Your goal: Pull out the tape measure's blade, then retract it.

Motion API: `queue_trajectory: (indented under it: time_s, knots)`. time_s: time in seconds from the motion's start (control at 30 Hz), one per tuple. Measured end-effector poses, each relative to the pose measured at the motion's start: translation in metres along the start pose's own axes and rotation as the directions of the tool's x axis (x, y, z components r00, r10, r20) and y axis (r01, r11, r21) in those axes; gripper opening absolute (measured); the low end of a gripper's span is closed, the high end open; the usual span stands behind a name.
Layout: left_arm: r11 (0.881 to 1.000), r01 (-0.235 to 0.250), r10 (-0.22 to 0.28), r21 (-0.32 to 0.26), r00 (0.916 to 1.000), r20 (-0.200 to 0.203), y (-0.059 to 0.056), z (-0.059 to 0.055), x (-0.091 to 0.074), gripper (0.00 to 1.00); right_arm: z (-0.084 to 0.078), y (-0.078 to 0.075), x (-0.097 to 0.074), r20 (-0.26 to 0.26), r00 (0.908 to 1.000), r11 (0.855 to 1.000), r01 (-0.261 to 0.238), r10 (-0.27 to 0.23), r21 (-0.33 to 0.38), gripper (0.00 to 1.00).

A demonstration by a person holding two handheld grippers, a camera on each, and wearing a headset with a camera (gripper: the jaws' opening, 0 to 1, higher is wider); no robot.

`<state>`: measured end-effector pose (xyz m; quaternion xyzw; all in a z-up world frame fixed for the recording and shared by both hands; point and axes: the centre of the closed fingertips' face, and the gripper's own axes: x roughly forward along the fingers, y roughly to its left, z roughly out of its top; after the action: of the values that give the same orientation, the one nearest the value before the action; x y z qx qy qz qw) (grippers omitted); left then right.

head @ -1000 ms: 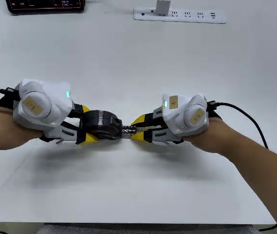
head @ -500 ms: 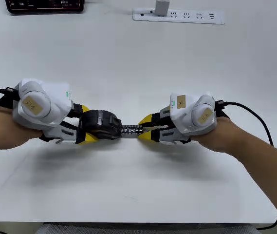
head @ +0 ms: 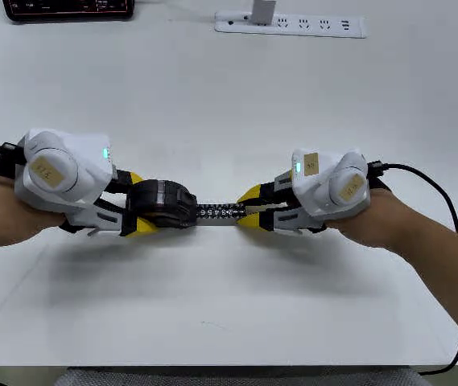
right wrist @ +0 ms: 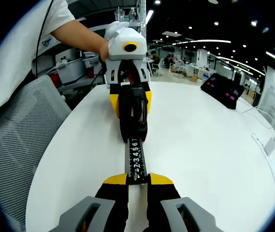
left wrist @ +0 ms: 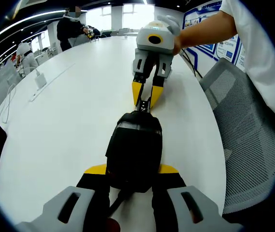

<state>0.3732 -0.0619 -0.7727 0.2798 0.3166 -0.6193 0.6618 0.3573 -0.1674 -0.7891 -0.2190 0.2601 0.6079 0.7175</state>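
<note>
A black tape measure [head: 162, 203] rests on the white table, with my left gripper [head: 136, 206] shut on its body [left wrist: 134, 151]. Its dark blade [head: 217, 211] with white numbers runs out to the right. My right gripper [head: 249, 207] is shut on the blade's end. In the right gripper view the blade [right wrist: 135, 159] stretches from my yellow-tipped jaws to the case [right wrist: 134, 112], several numbers showing. In the left gripper view the right gripper [left wrist: 145, 96] faces me just beyond the case.
A white power strip [head: 290, 23] lies at the table's far edge, and a dark device [head: 68, 8] sits at the far left corner. A grey mesh chair [left wrist: 244, 135] stands beside the table. Cables trail from both grippers.
My right gripper has moved to the right with the blade's end, and more of the blade has come out of the case. The left gripper and case have stayed put.
</note>
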Motion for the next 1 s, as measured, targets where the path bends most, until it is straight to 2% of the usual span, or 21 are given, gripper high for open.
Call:
queue_trajectory:
  time_s: [0.6,1.0]
  knots:
    - [1.0,0.002,-0.002,0.004,1.0,0.002,0.0,0.0,0.0,0.28,-0.012,0.0,-0.016,-0.026,0.9994,1.0,0.024,-0.025,-0.016,0.09]
    - [1.0,0.01,-0.01,0.002,1.0,0.001,-0.001,0.0,0.0,0.28,-0.025,-0.003,-0.035,-0.035,0.9985,0.999,0.041,-0.041,0.013,0.09]
